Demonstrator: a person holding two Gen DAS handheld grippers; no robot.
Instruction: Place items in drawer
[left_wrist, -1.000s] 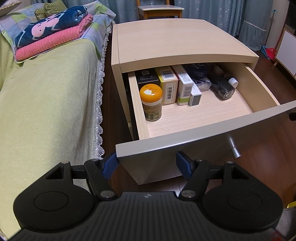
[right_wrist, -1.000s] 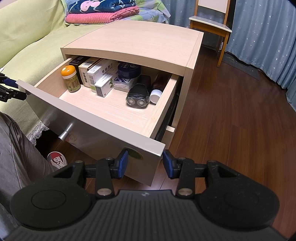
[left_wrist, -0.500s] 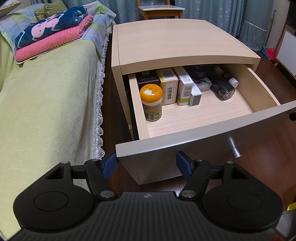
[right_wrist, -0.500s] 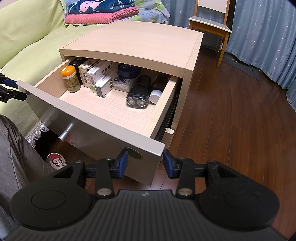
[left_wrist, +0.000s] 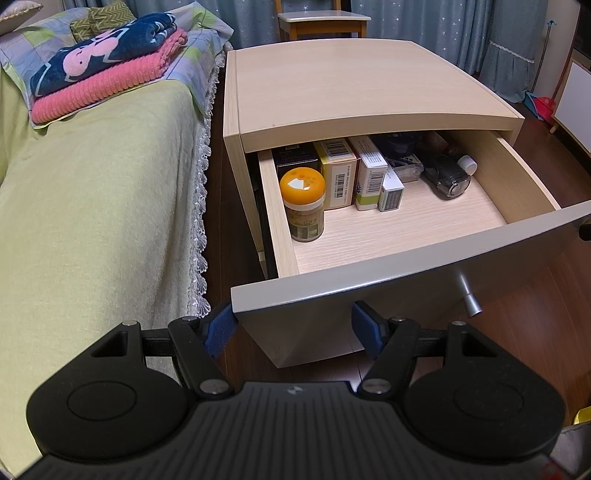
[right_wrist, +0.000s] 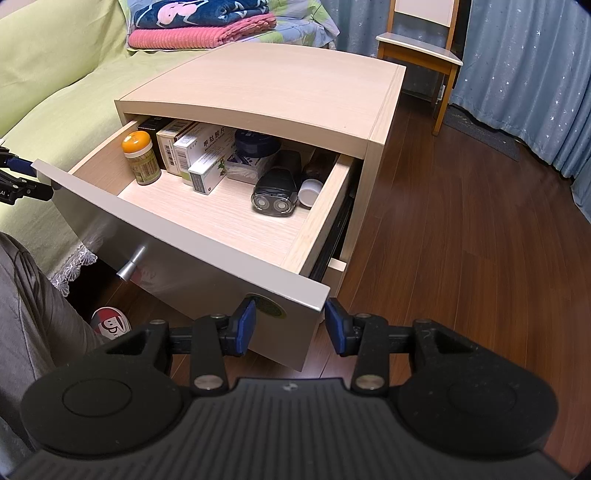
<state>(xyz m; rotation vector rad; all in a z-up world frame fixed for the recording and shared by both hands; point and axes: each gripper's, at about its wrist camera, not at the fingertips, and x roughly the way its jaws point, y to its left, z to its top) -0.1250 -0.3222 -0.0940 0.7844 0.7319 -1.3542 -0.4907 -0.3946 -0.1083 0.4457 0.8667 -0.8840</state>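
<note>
You held both tools in front of the pulled-out drawer (left_wrist: 406, 266) of the nightstand (left_wrist: 351, 85). Your left hand-held gripper (left_wrist: 293, 325) had its fingers spread apart with nothing between them, at the drawer front's left corner. Your right hand-held gripper (right_wrist: 290, 325) was likewise spread and empty at the front's right corner. Inside the drawer stood an orange-capped bottle (left_wrist: 303, 205) by the left wall, with medicine boxes (left_wrist: 364, 173) beside it, an electric shaver (right_wrist: 275, 192) lying toward the right and a white cap (right_wrist: 310, 192) just beside that
</note>
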